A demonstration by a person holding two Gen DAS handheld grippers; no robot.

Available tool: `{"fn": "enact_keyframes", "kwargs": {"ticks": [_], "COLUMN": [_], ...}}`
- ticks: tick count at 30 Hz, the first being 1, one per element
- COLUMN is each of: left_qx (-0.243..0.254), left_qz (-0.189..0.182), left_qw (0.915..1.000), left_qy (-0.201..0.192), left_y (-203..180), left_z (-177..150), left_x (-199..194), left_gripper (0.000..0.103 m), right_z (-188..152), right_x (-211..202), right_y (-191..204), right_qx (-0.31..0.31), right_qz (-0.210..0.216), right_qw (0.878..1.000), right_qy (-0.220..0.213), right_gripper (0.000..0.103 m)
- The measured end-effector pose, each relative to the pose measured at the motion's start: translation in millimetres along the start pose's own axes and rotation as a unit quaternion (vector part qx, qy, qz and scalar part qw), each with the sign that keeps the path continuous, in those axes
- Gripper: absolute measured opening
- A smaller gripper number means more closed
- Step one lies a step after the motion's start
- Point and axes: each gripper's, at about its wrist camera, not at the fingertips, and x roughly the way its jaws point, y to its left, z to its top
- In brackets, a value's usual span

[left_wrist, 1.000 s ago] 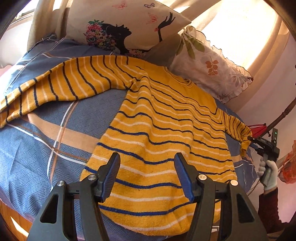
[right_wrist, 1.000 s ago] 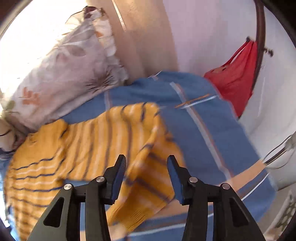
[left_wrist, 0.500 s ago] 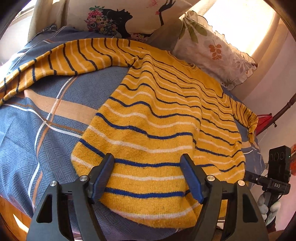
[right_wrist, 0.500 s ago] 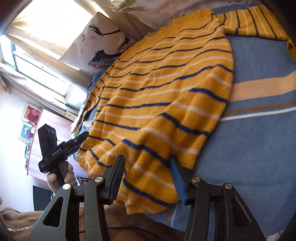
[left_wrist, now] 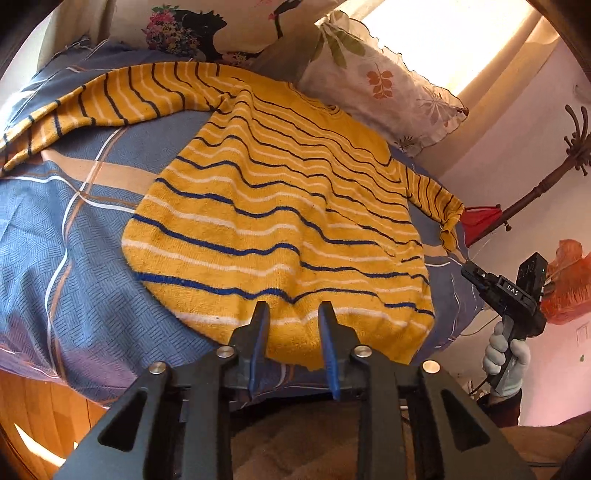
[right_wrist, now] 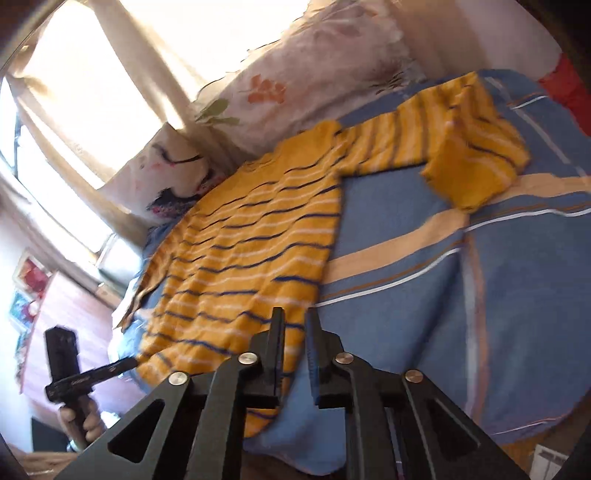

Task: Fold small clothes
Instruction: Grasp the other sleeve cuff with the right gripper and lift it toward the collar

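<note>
A yellow sweater (left_wrist: 277, 206) with blue and white stripes lies flat, front up, on the bed. Its long sleeve (left_wrist: 122, 96) stretches left, and the other sleeve (right_wrist: 476, 162) lies bunched at the far right. My left gripper (left_wrist: 293, 325) straddles the middle of the near hem. Its jaws are closing with the hem cloth between them, and no pinch shows. My right gripper (right_wrist: 295, 328) is at the hem's right corner, also closing. The sweater's edge lies under its left finger, with mostly sheet in the gap. In the left wrist view the right gripper (left_wrist: 469, 271) is just off that corner.
A blue checked sheet (left_wrist: 55, 258) covers the bed. Two pillows (left_wrist: 380, 85) (left_wrist: 207, 26) lean at its head below a bright window. A red bag (left_wrist: 480, 221) hangs from a wooden coat stand (left_wrist: 535, 192) beside the bed. A gloved hand (left_wrist: 506, 354) holds the right gripper.
The left gripper drew back to the near hem and its jaws narrowed. The right gripper swung from the far sleeve to the hem's right corner, its jaws narrowing too.
</note>
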Motion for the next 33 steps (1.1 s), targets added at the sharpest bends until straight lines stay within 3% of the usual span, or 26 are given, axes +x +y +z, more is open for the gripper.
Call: {"fn": "enact_keyframes", "kwargs": {"ticks": [1,2,3,5,11,12,13,14,20,24,29,31,33], "left_qx": [-0.007,-0.011,-0.013,-0.017,-0.004,0.001,0.006,0.010,0.023,0.021,0.012,0.008,0.004], "left_qz": [0.008,0.016,0.025,0.032,0.038,0.042,0.044,0.044,0.031,0.019,0.013,0.014,0.018], "left_qw": [0.9999,0.9997,0.9994,0.9988,0.9984,0.9982,0.9981,0.9980,0.9979,0.9980,0.9984,0.9983,0.9980], "left_qy": [-0.006,-0.014,-0.022,-0.032,-0.041,-0.042,-0.043,-0.045,-0.053,-0.057,-0.054,-0.056,-0.061], "left_y": [3.4,5.9,7.3,8.4,-4.9,-8.2,-11.6,-14.6,-26.5,-27.2,-19.8,-14.1,-7.7], "left_z": [2.4,5.7,9.1,16.2,37.0,40.4,43.8,47.6,67.4,75.3,78.3,78.3,78.5], "left_x": [-1.2,-2.4,-3.6,-4.0,4.0,5.9,8.0,10.0,18.9,23.3,26.2,24.4,21.7], "left_gripper": [0.033,0.036,0.037,0.041,0.045,0.045,0.045,0.045,0.045,0.046,0.046,0.046,0.047], "right_z": [9.0,16.6,22.6,31.4,42.2,47.5,52.8,59.5,133.2,169.5,189.5,196.0,199.8], "right_x": [-1.9,-0.6,3.8,19.3,75.5,81.1,80.7,77.6,14.6,-31.4,-53.4,-53.2,-46.7], "right_y": [-3.9,-6.9,-8.1,-11.4,-15.6,-19.5,-23.4,-28.4,-98.8,-158.4,-195.4,-190.6,-172.7], "right_qx": [-0.016,-0.039,-0.069,-0.125,-0.217,-0.214,-0.211,-0.205,-0.067,0.031,0.090,0.103,0.107], "right_qz": [-0.040,-0.089,-0.144,-0.219,-0.292,-0.294,-0.286,-0.280,-0.305,-0.337,-0.356,-0.335,-0.273], "right_qw": [0.999,0.994,0.985,0.965,0.929,0.930,0.934,0.937,0.945,0.932,0.920,0.927,0.948], "right_qy": [-0.023,-0.045,-0.063,-0.072,-0.065,-0.048,-0.047,-0.049,-0.099,-0.132,-0.137,-0.132,-0.121], "right_gripper": [0.047,0.066,0.072,0.072,0.072,0.063,0.046,0.015,0.010,0.009,0.008,0.008,0.008]}}
